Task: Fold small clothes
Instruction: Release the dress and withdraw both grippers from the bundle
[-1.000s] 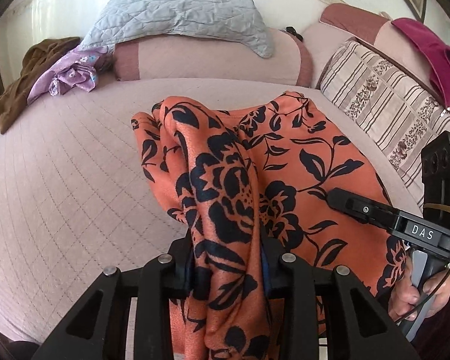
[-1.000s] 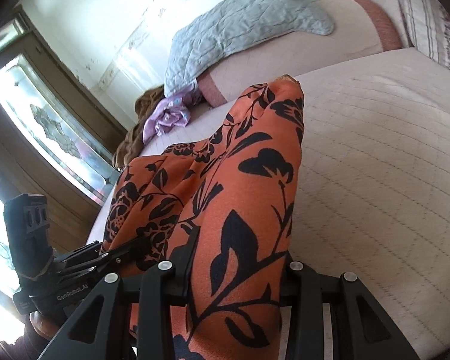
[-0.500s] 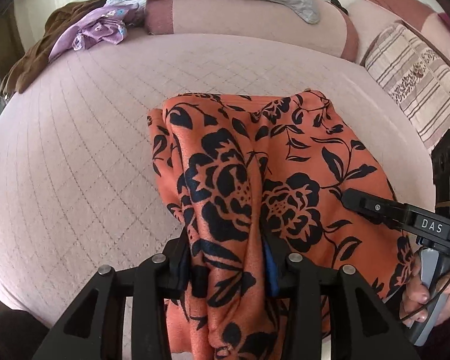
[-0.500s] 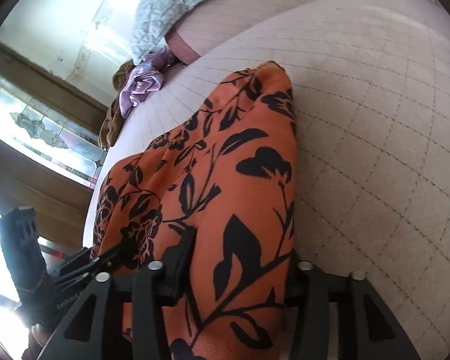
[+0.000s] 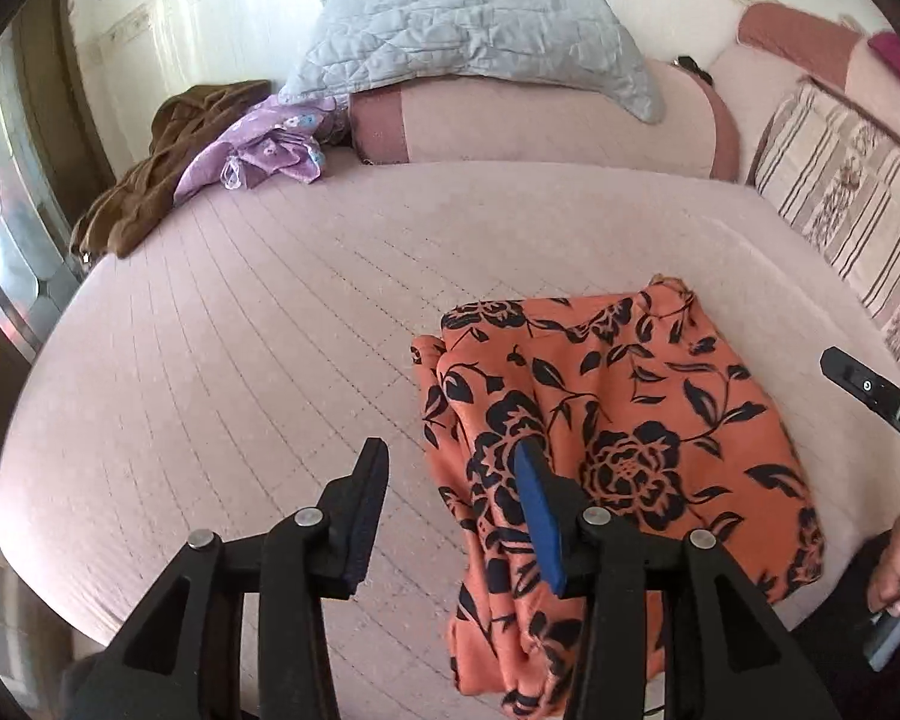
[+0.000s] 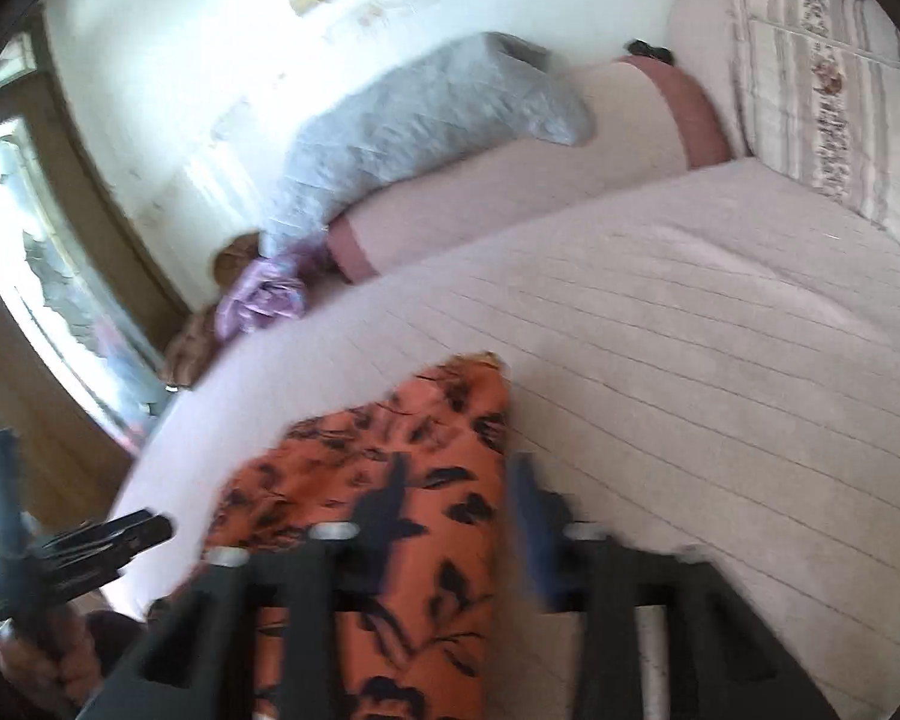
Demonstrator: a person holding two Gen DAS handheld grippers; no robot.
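Jaws of both grippers have let go; orange floral garment (image 5: 618,420) now lies folded, seemingly.

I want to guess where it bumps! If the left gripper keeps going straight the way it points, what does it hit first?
Probably the pink quilted bed cover. The left gripper is open with nothing between its fingers, and the orange flowered cloth lies just off to its right side.

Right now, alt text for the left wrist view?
The left gripper hangs open over a pink quilted bed, nothing between its fingers; a folded orange floral garment lies at the bed's near edge, behind the right finger. Pillows and loose clothes sit at the far end.
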